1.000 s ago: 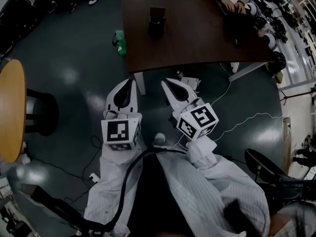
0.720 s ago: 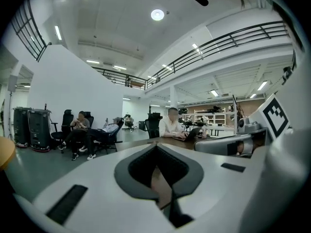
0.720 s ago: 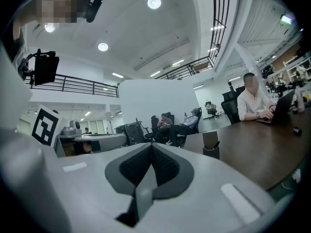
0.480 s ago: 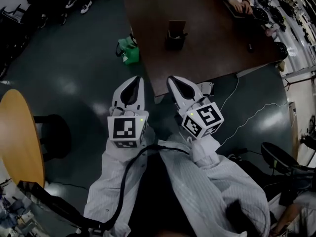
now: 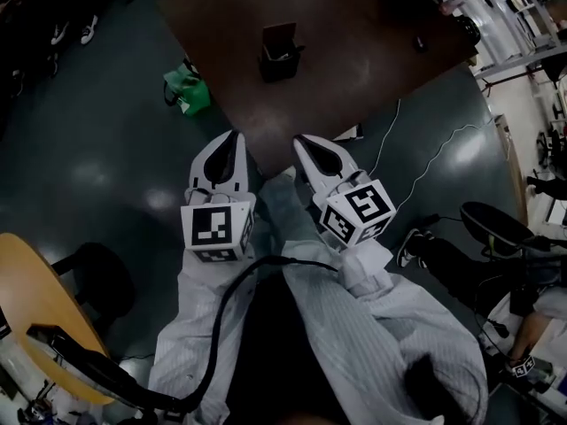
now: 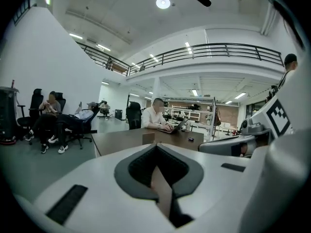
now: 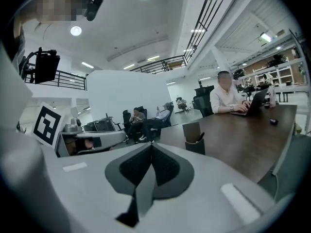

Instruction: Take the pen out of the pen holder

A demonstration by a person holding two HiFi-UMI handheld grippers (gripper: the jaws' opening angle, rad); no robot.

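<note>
Two white hand-held grippers with marker cubes, the left gripper (image 5: pixel 234 137) and the right gripper (image 5: pixel 301 140), are side by side at the near corner of a dark brown rectangular table (image 5: pixel 354 78). Both are clenched, pads pressed together with nothing between them. A small dark box-shaped pen holder (image 5: pixel 280 51) stands upright on the tabletop, nearer the left edge than the right and well apart from both grippers. A slim dark pen (image 7: pixel 200 137) leans inside it, one end above the rim. On the floor just beside the table's left edge lies a green bag (image 5: pixel 184 91). At the far edge a person in a white shirt (image 7: pixel 227 98) sits at a laptop (image 7: pixel 255 103)
</note>
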